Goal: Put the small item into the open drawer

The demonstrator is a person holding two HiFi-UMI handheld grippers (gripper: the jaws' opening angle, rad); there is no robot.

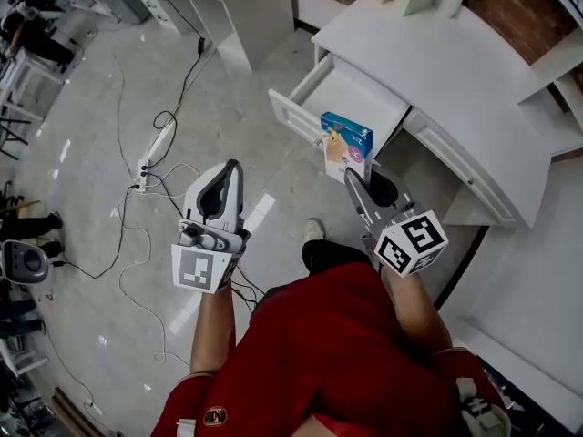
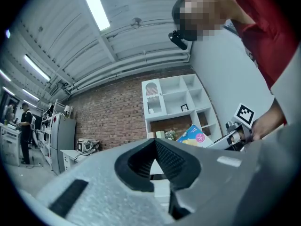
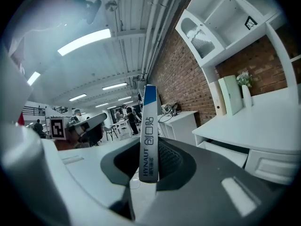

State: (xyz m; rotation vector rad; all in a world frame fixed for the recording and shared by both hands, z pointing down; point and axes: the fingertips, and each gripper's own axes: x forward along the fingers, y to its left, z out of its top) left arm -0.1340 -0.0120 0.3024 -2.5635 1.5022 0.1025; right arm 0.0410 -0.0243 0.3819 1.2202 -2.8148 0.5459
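Note:
A small blue and white box point(image 1: 346, 145) stands upright between the jaws of my right gripper point(image 1: 352, 177), which is shut on it. The box hangs just in front of the open white drawer point(image 1: 303, 87), near its front panel and outside it. In the right gripper view the box's narrow edge point(image 3: 149, 135) rises between the pads, and the drawer point(image 3: 225, 150) lies to the right. My left gripper point(image 1: 233, 167) is held over the floor to the left, shut with nothing in it. In the left gripper view the box point(image 2: 192, 135) appears beyond the left gripper point(image 2: 155, 142).
The drawer belongs to a white desk point(image 1: 455, 71) at the upper right, with a second closed drawer front point(image 1: 460, 176) beside it. Cables and a power strip point(image 1: 146, 167) lie on the grey floor at left. Another white table point(image 1: 237, 7) stands at the top.

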